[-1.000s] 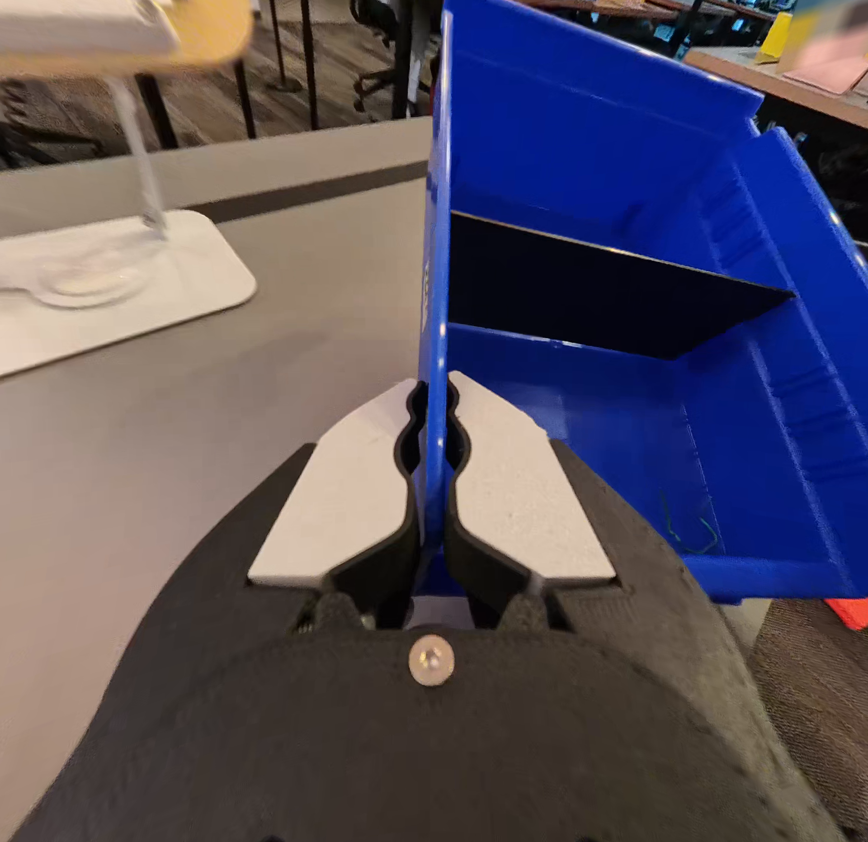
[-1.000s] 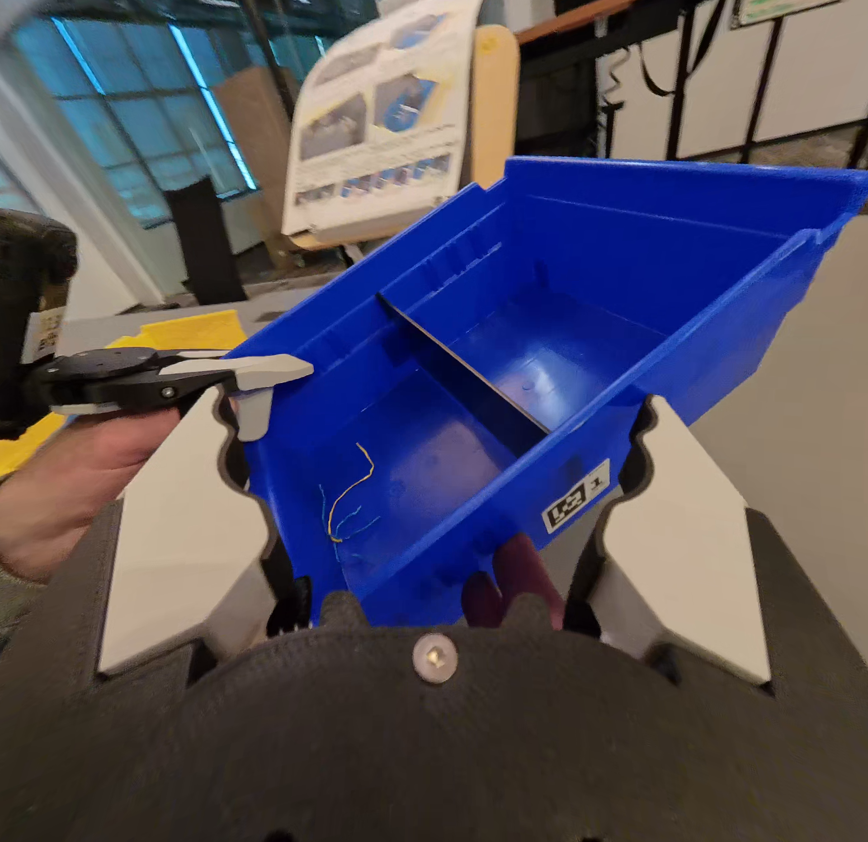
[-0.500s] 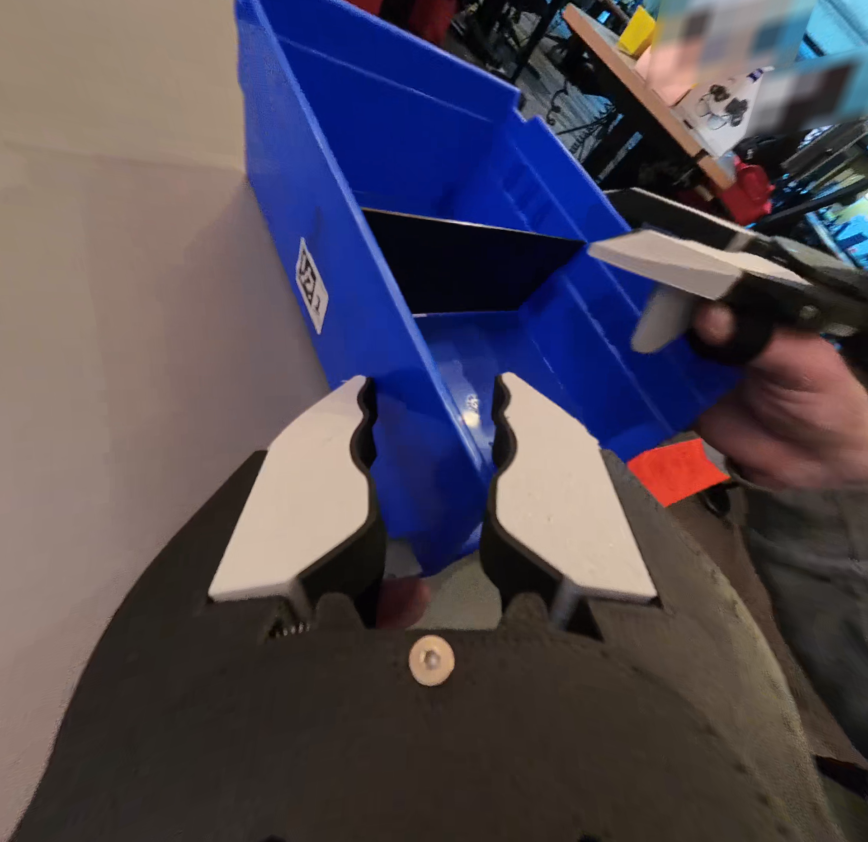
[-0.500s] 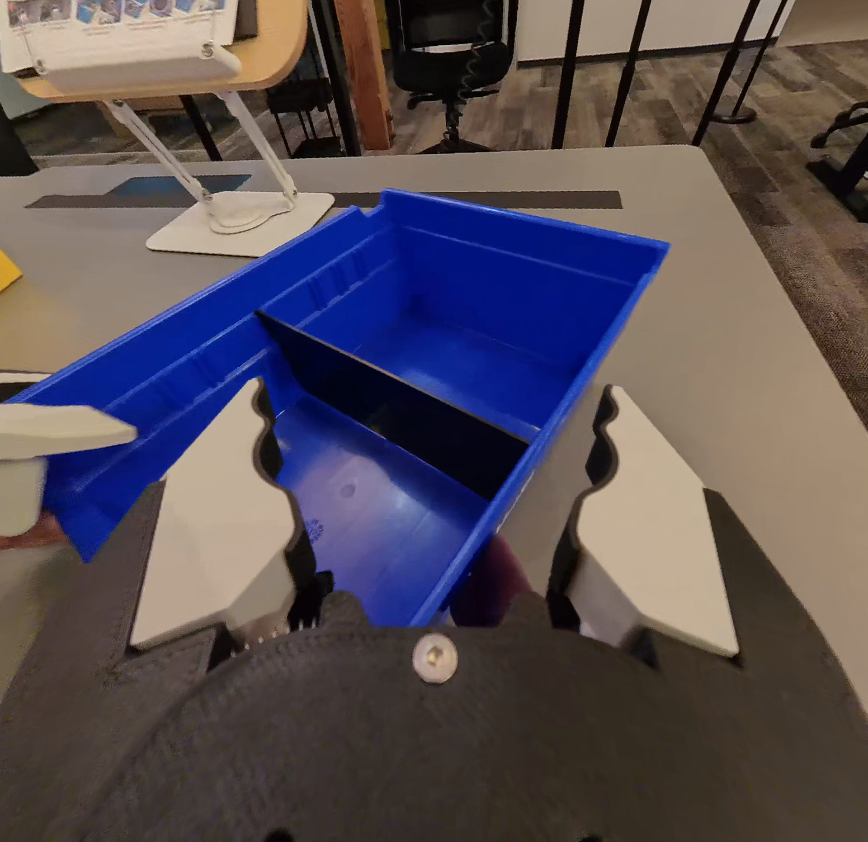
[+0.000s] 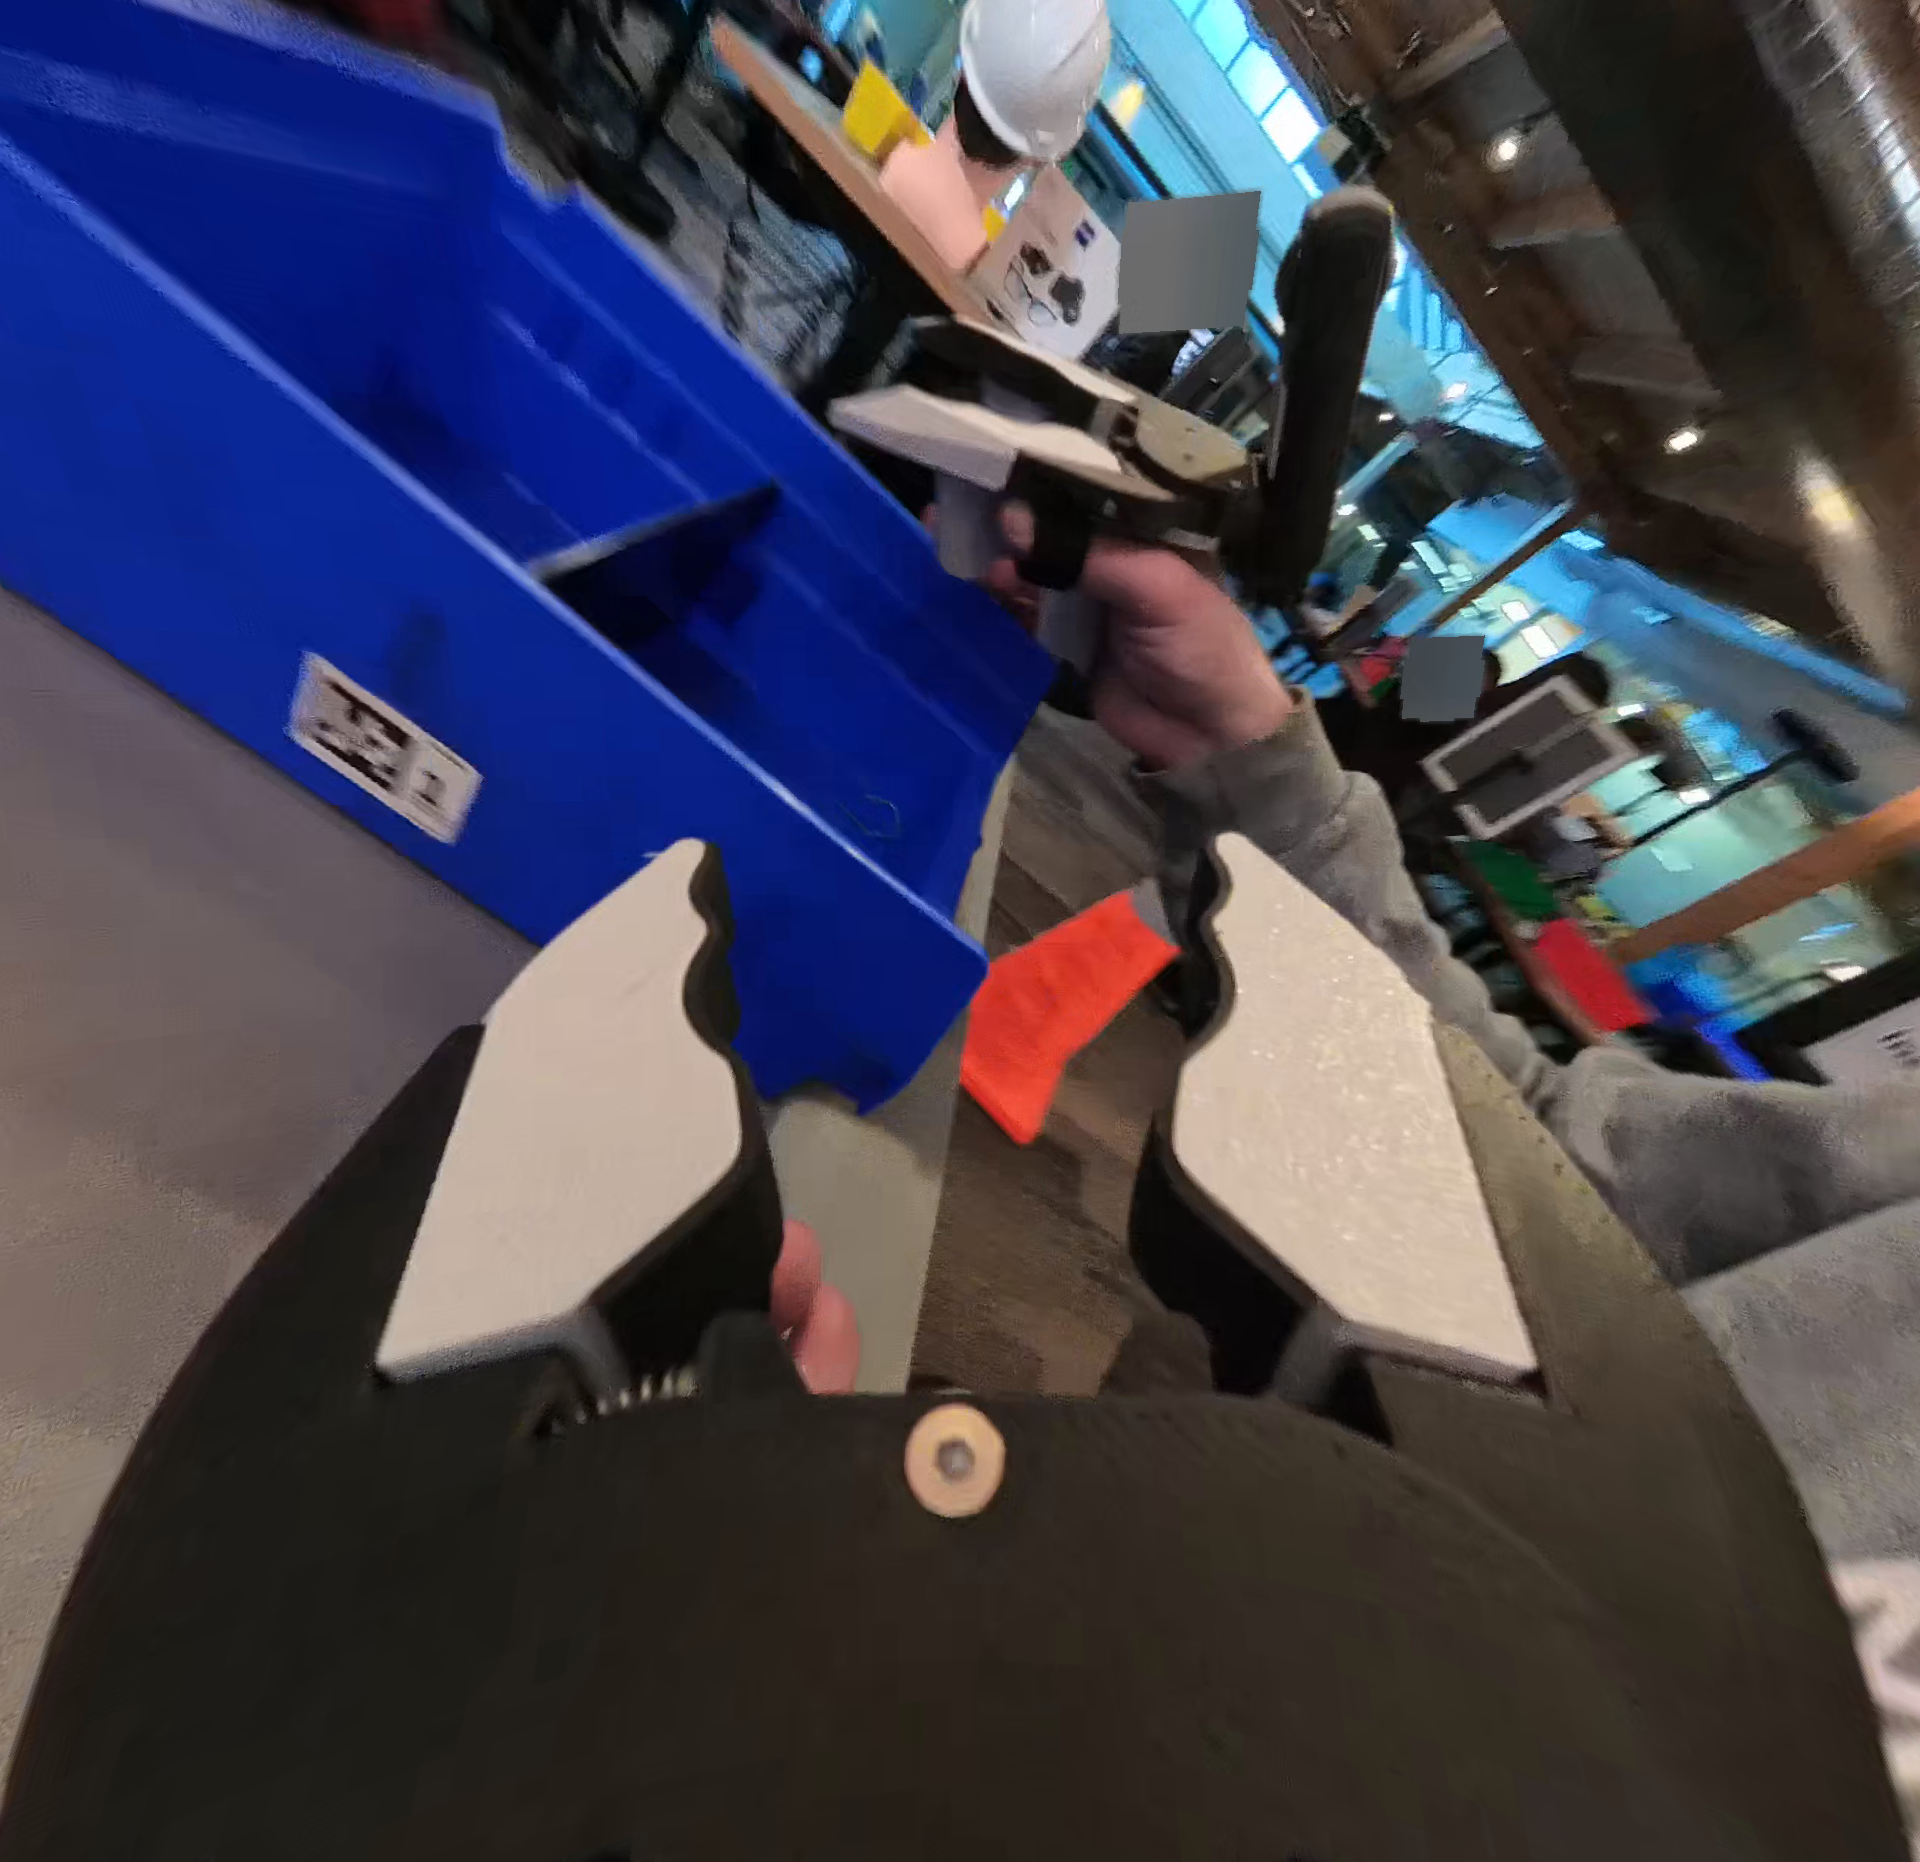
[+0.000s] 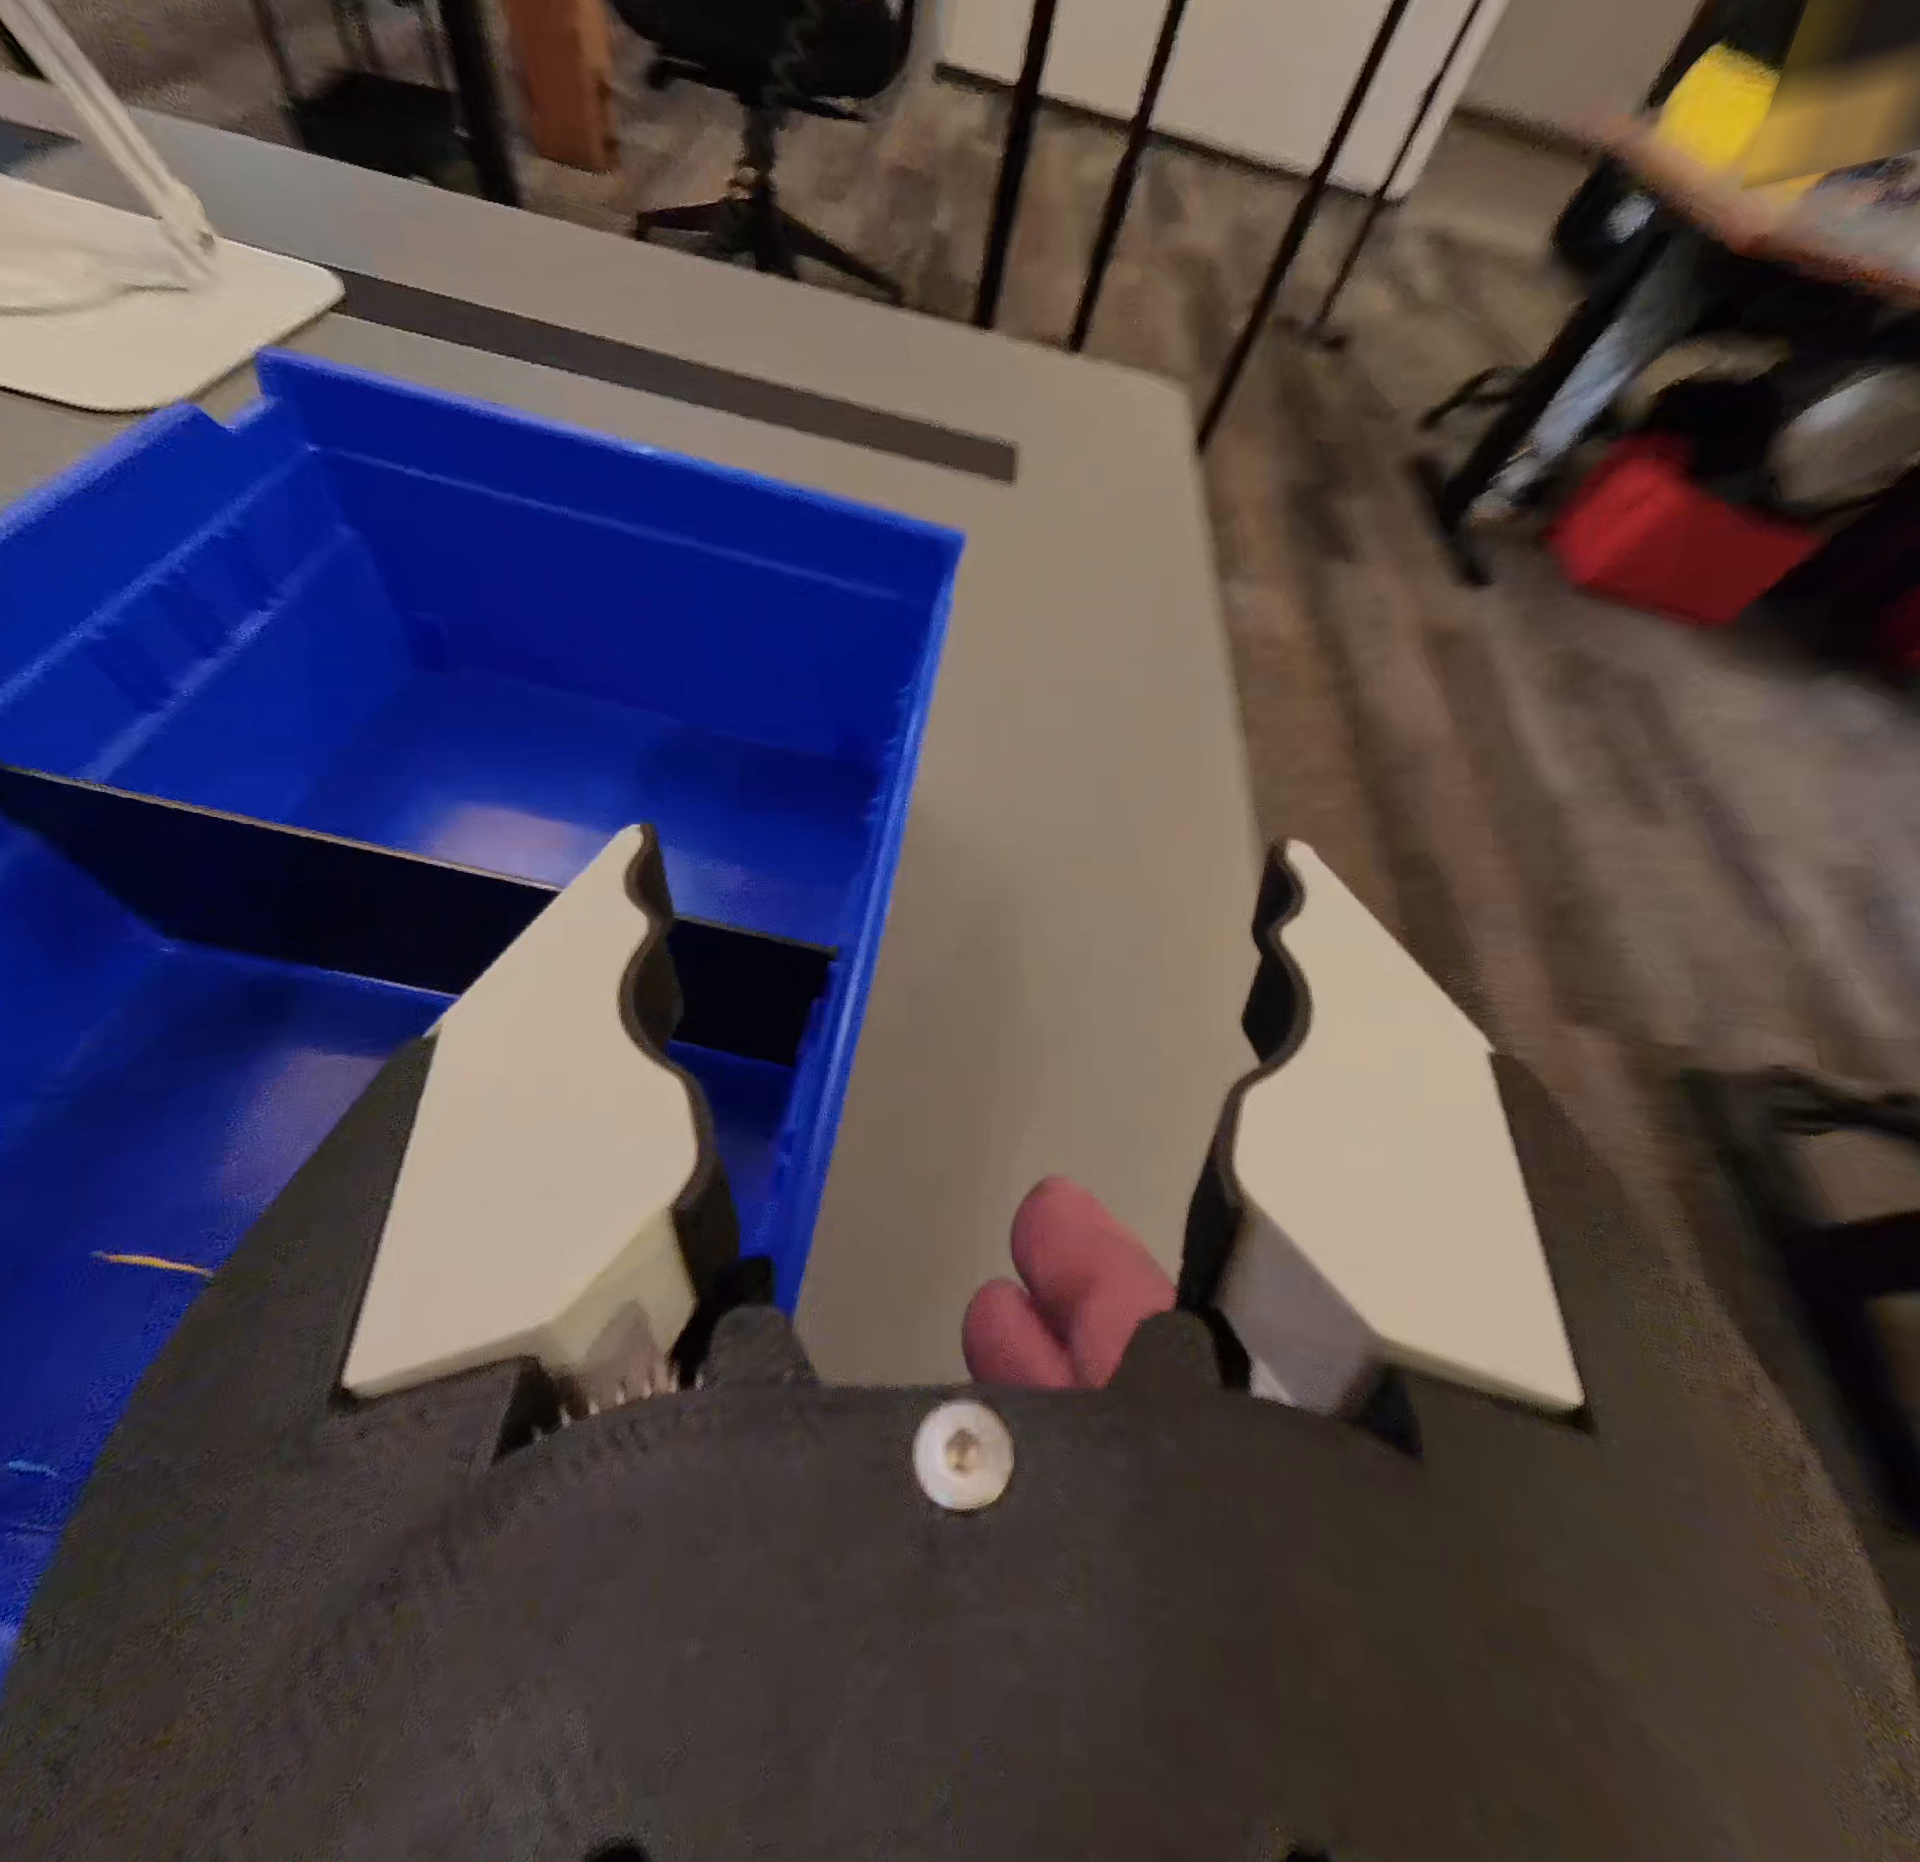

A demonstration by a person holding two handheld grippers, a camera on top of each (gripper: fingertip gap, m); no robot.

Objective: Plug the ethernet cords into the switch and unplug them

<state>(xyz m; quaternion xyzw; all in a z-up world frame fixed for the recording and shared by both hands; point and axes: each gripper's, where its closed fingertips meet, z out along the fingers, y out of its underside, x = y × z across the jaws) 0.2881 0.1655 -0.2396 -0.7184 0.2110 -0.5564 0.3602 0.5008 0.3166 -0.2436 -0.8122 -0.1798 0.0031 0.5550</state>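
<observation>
No ethernet cord or switch shows in either view. A blue bin (image 5: pixel 571 732) with a black divider (image 5: pixel 665 534) lies on the grey table (image 5: pixel 156 981). My left gripper (image 5: pixel 961 856) is open. The bin's near corner lies between its fingers, and neither pad presses on it. My right gripper (image 6: pixel 964 844) is open and empty, over the table (image 6: pixel 1081 773) just right of the bin's wall (image 6: pixel 623 524). It also shows in the left wrist view (image 5: pixel 956 472), held in a hand beyond the bin. Thin wire scraps (image 6: pixel 145 1264) lie in the bin.
A white lamp base (image 6: pixel 135 326) stands at the table's far left, with a black strip (image 6: pixel 675 378) behind the bin. The table's right edge drops to carpet. On the floor are an orange object (image 5: pixel 1049 1012) and a red box (image 6: pixel 1662 534). An office chair (image 6: pixel 769 46) stands behind.
My left gripper let go of the bin's wall, opened wide and drew back. My right gripper moved off the bin to the right and narrowed somewhat. The bin came down flat on the table.
</observation>
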